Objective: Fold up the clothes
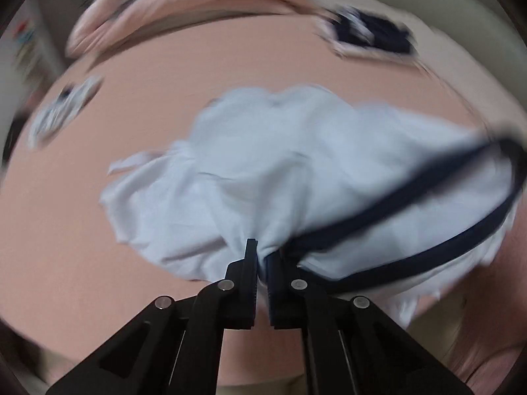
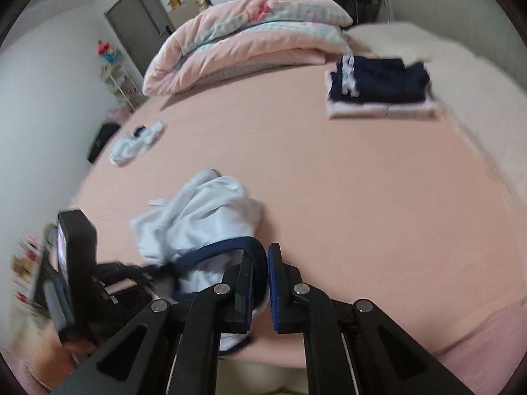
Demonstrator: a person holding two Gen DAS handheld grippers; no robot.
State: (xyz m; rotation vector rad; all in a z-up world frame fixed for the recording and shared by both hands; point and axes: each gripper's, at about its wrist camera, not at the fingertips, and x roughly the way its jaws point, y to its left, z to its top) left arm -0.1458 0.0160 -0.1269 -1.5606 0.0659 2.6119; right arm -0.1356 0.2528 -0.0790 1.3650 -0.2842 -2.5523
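Here, in the left wrist view, the left gripper (image 1: 262, 256) is clamped on a bunch of white cloth at 6 o'clock, its two black fingers pressed together with the fabric pinched between the pads. The cloth belongs to a white shirt (image 1: 263, 171) that spreads crumpled from the jaws up toward the centre of the pink bed (image 1: 214, 62). A dark navy trim (image 1: 428, 184) on the shirt runs from just right of the fingers out toward 3 o'clock in two curving bands. At 1 o'clock lies a folded stack (image 1: 372, 36), dark on top, blurred by motion. At 9 o'clock sits a small white sock heap (image 1: 62, 112), also blurred. A rolled pink quilt (image 1: 184, 3) lies across 12 o'clock.

In the right wrist view, the right gripper (image 2: 262, 263) sits at 6 o'clock with the navy trim (image 2: 230, 243) passing between its fingers; the jaws are close together on that edge. The shirt trails from there toward 9 o'clock, bunched on the bed. The left gripper's body (image 2: 79, 256) shows at 8 o'clock, touching the shirt's far end. The stack is at 1 o'clock, the socks at 10 o'clock, the quilt at 12 o'clock, all well apart from the shirt.
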